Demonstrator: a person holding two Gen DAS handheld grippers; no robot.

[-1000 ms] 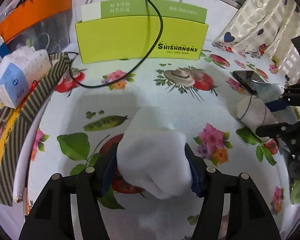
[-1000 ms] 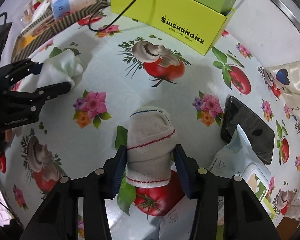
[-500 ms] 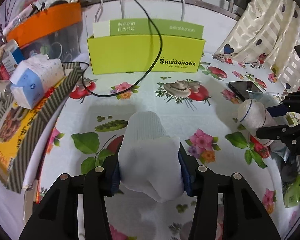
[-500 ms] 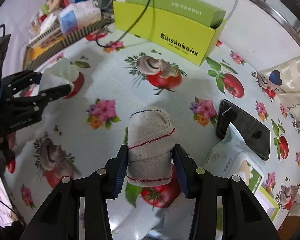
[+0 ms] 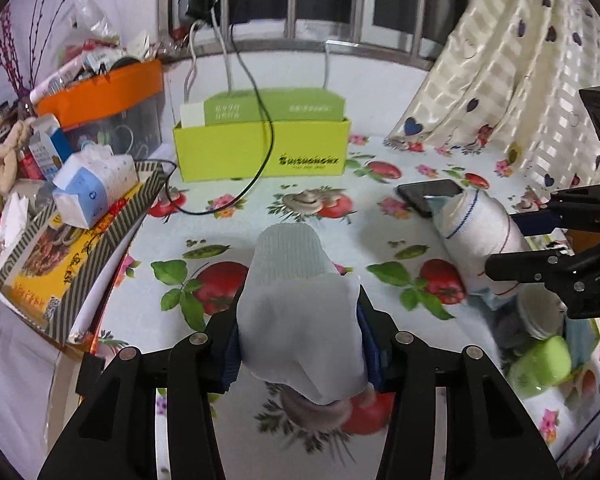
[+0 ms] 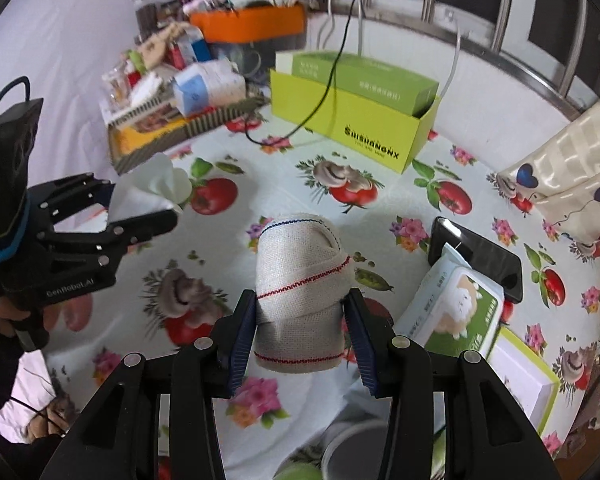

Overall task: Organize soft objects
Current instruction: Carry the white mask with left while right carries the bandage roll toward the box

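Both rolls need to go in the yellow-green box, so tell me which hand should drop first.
Probably left. The left tool holds the white sock roll with the yellow-green box almost straight ahead; the right tool, gripping the striped roll, sees it off to one side.

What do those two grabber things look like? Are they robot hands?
They are hand-held tools. The left gripper and right gripper are black, with two long angled fingers, silver screws and ribbed blue pads. The left one has white lettering on its side, a blue band, a black box on top and a thin black cable. A dark sleeve shows below it.
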